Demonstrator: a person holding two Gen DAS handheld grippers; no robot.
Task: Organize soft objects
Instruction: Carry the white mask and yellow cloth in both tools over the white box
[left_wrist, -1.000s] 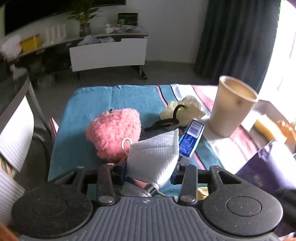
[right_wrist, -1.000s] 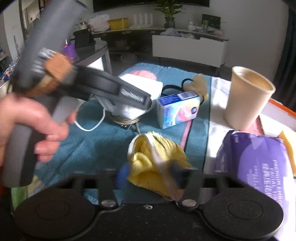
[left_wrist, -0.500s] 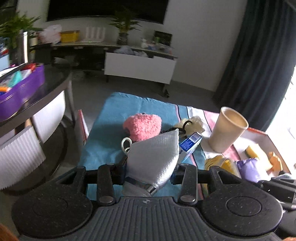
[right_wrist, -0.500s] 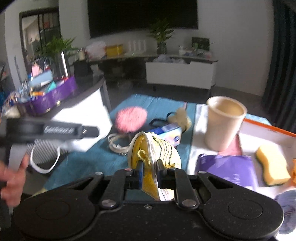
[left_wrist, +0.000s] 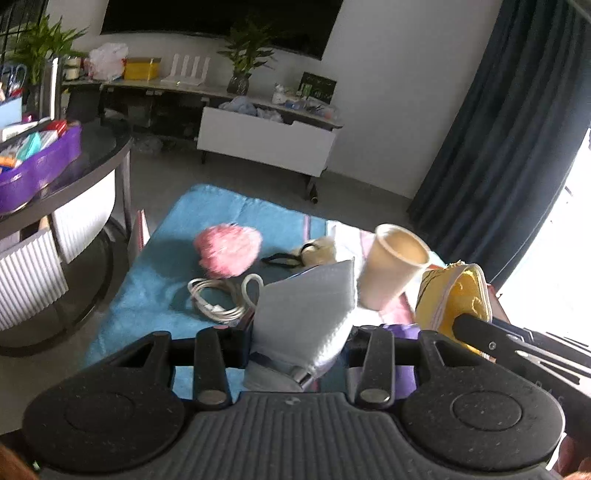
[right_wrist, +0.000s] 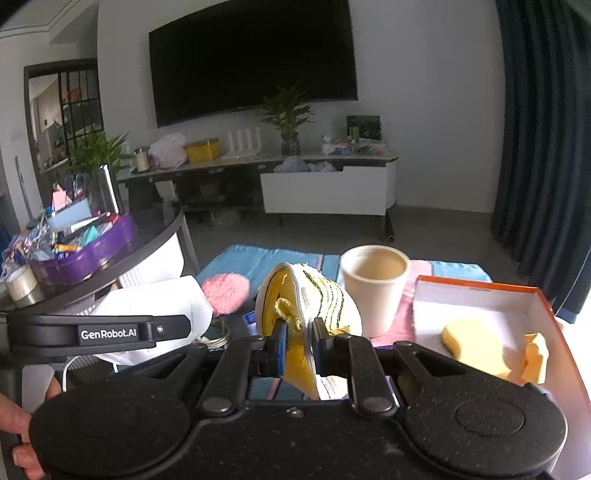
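1. While the left gripper (left_wrist: 297, 345) clamps the white mask (left_wrist: 306, 314) above the blue towel (left_wrist: 155, 266), it should carry level; the mask hides its fingertips.
2. Seen from the right wrist, the right gripper (right_wrist: 298, 341) pinches the yellow cloth (right_wrist: 295, 295) near the orange box (right_wrist: 480, 291); the box floor is partly cut off.

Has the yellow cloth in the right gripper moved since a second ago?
Yes. The yellow cloth, clamped in the right gripper, was down on the blue towel; now it is lifted clear, level with the beige cup.
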